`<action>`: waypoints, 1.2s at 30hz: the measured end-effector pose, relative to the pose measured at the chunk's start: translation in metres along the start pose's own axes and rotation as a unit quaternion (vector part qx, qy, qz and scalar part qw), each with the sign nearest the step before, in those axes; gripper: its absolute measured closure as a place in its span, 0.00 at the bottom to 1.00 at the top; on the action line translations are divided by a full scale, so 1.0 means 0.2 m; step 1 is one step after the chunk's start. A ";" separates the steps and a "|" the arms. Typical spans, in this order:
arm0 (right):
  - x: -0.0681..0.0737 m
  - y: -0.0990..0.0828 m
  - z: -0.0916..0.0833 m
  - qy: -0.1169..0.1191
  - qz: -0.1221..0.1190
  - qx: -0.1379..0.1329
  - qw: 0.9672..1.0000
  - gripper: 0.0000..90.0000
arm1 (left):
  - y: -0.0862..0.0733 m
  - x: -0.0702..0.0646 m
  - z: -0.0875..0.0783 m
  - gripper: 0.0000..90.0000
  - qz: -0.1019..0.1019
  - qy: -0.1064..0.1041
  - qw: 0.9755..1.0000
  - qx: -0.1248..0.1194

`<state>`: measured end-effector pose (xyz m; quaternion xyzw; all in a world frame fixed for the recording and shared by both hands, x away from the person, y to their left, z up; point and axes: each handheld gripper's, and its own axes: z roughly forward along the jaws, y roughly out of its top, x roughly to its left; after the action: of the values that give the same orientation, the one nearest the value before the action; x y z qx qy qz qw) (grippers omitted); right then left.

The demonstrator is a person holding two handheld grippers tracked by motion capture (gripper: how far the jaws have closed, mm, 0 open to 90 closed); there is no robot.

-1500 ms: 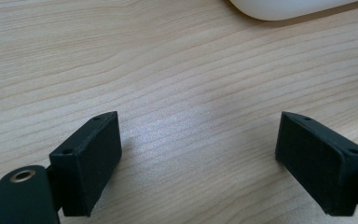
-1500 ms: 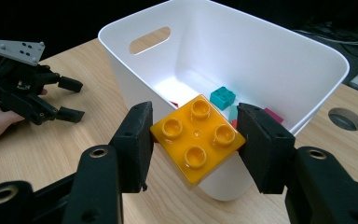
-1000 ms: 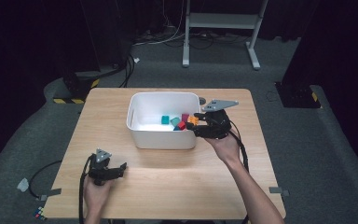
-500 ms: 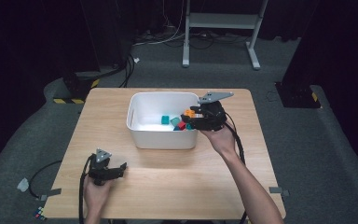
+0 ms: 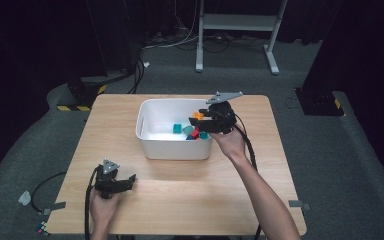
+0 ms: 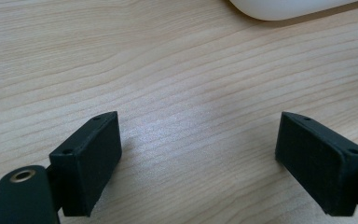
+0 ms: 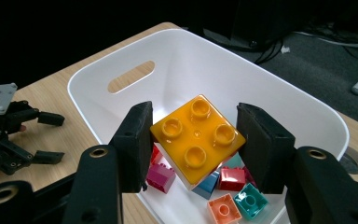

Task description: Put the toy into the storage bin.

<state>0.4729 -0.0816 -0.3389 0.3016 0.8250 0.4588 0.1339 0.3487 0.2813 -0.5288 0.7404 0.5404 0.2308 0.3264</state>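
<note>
Orange block (image 7: 196, 136), studs up and slightly tilted, sits clamped between the pads of the right gripper (image 7: 193, 140) above the near end of the white bin (image 7: 279, 88). Below it lie red, blue, teal and salmon bricks (image 7: 233, 178). Near the table (image 6: 168, 70) edge the left gripper (image 6: 198, 154) rests with jaws spread, nothing between them.

One camera overhead, two close — all share the tub (image 5: 150, 145).

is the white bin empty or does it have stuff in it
Not empty. The white bin holds several loose toy bricks on its floor, below the orange brick clamped in the right gripper.
</note>
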 end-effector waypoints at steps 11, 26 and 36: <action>-0.02 0.04 0.09 -0.005 0.007 0.010 1.000 0.53 | 0.00 0.00 0.00 0.16 -0.001 0.000 1.000 0.000; -0.07 0.07 0.23 -0.019 0.020 0.030 0.999 0.52 | 0.00 0.00 0.00 0.16 -0.003 0.000 1.000 -0.003; -0.09 0.08 0.33 -0.027 0.021 0.051 0.998 0.52 | 0.00 0.00 0.00 0.16 -0.003 0.000 1.000 -0.002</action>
<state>0.5252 -0.0412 -0.3614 0.3372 0.8369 0.4108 0.1312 0.3487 0.2808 -0.5290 0.7383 0.5418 0.2310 0.3288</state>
